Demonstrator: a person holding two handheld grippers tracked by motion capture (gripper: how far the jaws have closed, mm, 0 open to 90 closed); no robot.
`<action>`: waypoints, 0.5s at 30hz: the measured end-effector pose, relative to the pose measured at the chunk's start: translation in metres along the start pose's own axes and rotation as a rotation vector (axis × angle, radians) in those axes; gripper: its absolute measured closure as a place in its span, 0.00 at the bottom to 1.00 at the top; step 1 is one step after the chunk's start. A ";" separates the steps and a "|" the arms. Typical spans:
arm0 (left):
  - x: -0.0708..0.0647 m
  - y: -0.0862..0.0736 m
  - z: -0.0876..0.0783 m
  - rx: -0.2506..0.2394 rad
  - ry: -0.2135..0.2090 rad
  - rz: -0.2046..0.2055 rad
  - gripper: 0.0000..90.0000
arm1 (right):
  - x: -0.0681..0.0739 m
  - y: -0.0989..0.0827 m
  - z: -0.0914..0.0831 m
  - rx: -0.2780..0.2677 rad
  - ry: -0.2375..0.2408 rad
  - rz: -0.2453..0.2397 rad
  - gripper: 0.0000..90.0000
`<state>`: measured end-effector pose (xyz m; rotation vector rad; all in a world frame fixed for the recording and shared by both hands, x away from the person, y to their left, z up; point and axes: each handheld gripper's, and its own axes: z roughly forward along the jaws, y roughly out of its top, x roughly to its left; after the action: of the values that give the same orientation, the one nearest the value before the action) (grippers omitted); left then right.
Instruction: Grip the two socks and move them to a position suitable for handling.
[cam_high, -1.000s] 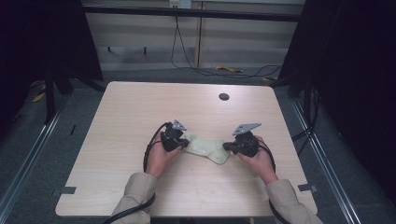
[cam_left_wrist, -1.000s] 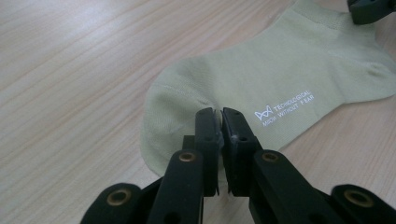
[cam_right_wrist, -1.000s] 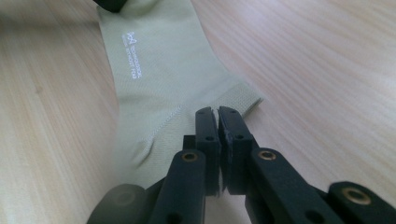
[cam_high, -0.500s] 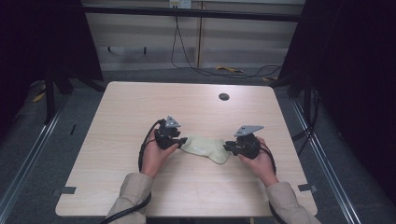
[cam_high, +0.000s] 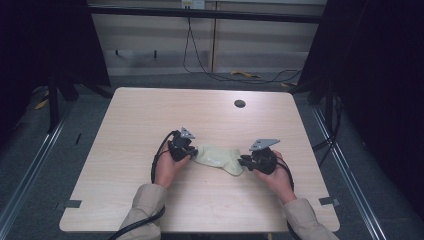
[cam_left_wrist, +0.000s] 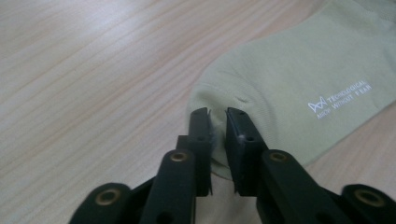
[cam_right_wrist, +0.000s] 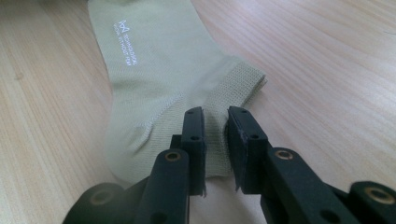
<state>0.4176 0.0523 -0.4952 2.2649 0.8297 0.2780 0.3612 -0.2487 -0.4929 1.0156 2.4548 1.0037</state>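
Pale green and soft, the sock (cam_high: 218, 157) lies flat on the wooden desk (cam_high: 210, 120), stretched between my two hands, near the edge closest to me.

My left hand (cam_high: 167, 167) comes up from the bottom of the high view with the forearm angled inward, the beige sleeve (cam_high: 145, 207) reaching to the wrist, and it points the left tool (cam_high: 191, 152) to the right and low over the desk. In the left gripper view its jaws stand almost together, pinching a small fold of the sock's rounded end between the pads; they have just been closing after a short opening, and the fabric sits between them.

My right hand (cam_high: 277, 177) mirrors it, forearm angled inward, pointing the right tool (cam_high: 243, 161) to the left at the sock's other end. In the right gripper view the jaws straddle the ribbed cuff with a narrow gap, the cloth between them. Whether the pads actually press on it I cannot tell.

White lettering (cam_left_wrist: 339, 98) on the sock is too small to read. From above, both tool tips are dark against dark housings and hard to separate. Both sleeves are cut off by the bottom edge, and a cable (cam_high: 137, 225) trails out of view there.
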 end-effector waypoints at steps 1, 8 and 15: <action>0.000 0.000 -0.002 0.009 0.000 0.004 0.93 | 0.000 0.000 0.000 0.002 0.001 0.002 0.85; 0.001 -0.015 -0.015 0.046 -0.026 0.011 0.99 | 0.001 -0.001 0.001 -0.003 -0.003 0.007 0.85; -0.001 -0.004 -0.021 -0.076 -0.015 -0.005 0.95 | 0.003 -0.001 0.001 0.000 -0.019 -0.003 0.84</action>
<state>0.4058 0.0650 -0.4830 2.1913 0.8037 0.2857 0.3598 -0.2464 -0.4942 1.0160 2.4403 0.9890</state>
